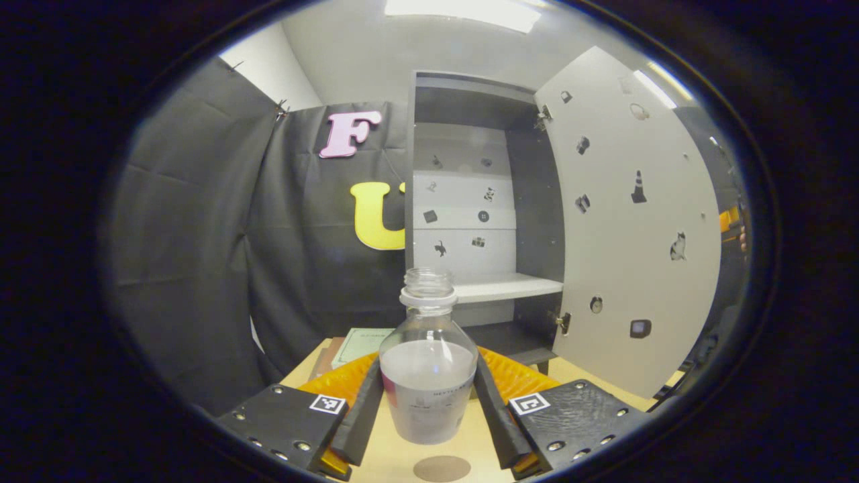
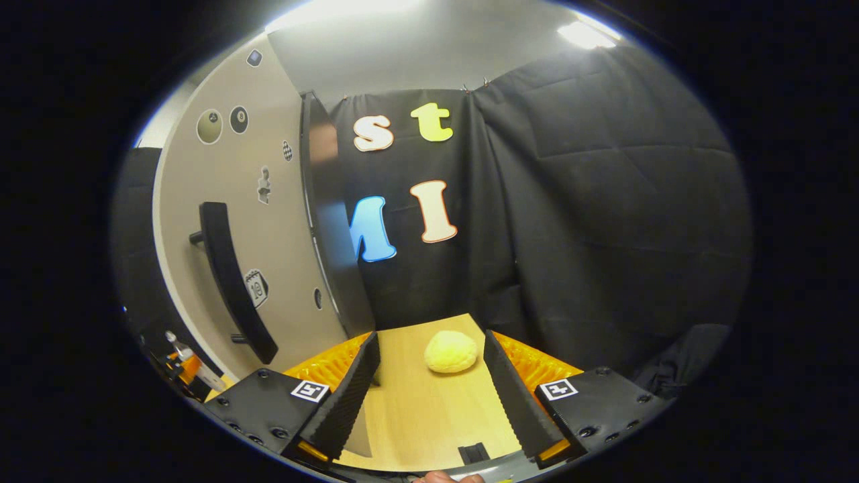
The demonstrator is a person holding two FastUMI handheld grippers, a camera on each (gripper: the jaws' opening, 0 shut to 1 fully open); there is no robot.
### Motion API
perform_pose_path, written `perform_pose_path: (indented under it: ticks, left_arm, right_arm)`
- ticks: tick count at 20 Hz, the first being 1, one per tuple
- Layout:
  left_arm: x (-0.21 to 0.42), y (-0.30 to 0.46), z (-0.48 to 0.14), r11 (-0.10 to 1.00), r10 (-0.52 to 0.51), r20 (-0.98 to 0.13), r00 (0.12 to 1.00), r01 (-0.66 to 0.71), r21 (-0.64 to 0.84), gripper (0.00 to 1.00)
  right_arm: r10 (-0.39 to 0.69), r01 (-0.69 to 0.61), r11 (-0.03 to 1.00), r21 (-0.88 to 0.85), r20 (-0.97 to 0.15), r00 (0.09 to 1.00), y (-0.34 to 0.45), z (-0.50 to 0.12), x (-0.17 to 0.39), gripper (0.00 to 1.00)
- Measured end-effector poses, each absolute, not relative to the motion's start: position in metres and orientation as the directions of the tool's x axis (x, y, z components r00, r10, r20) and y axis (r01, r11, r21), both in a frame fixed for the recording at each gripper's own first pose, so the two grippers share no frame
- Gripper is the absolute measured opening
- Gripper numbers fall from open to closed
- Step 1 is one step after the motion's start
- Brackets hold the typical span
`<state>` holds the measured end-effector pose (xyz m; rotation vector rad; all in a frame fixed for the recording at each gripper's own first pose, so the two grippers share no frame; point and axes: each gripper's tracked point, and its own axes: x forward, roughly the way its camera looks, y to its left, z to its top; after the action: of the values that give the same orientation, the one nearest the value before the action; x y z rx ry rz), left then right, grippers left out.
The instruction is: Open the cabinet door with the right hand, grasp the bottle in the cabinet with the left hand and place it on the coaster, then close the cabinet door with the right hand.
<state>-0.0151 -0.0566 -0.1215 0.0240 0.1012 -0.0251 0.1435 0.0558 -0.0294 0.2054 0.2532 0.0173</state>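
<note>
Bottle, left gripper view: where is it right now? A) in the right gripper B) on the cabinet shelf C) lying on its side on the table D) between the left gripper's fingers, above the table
D: the bottle stands upright, capless, clamped between the left gripper fingers, over the table near the round coaster, clear of the cabinet shelf.

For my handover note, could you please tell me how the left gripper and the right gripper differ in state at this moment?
The left gripper is shut on the uncapped clear bottle, both fingers pressing its sides; the right gripper is open with nothing between its fingers. The left gripper faces the open cabinet, with the round coaster below the bottle; the right gripper faces a yellow bun-like object, beside the cabinet door and its handle. Both hang over the wooden table.
</note>
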Motion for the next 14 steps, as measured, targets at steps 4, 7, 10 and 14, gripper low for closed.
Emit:
perform_pose_path:
  ticks: [4, 7, 10, 14]
  left_arm:
    - [-0.022, -0.070, -0.187, 0.999, -0.037, -0.129, 0.991, 0.041, 0.035, 0.73]
    - [-0.020, -0.079, -0.234, 0.997, -0.056, -0.178, 0.983, 0.065, 0.047, 0.73]
    - [-0.022, -0.078, -0.269, 0.998, -0.033, -0.205, 0.978, 0.044, 0.051, 0.72]
    - [-0.020, -0.076, -0.303, 1.000, -0.005, -0.234, 0.972, 0.010, 0.023, 0.73]
  right_arm:
    - [0.035, 0.011, 0.982, 0.189, -0.241, 0.970, 0.052, -0.029, 0.139, 0.98]
    - [0.007, 0.033, 0.987, 0.157, -0.242, 0.970, 0.046, -0.030, 0.138, 0.98]
    - [-0.055, 0.093, 0.984, 0.153, -0.241, 0.969, 0.040, -0.034, 0.137, 0.98]
    - [-0.086, 0.139, 0.977, 0.163, -0.299, 0.951, 0.037, -0.056, 0.137, 0.98]
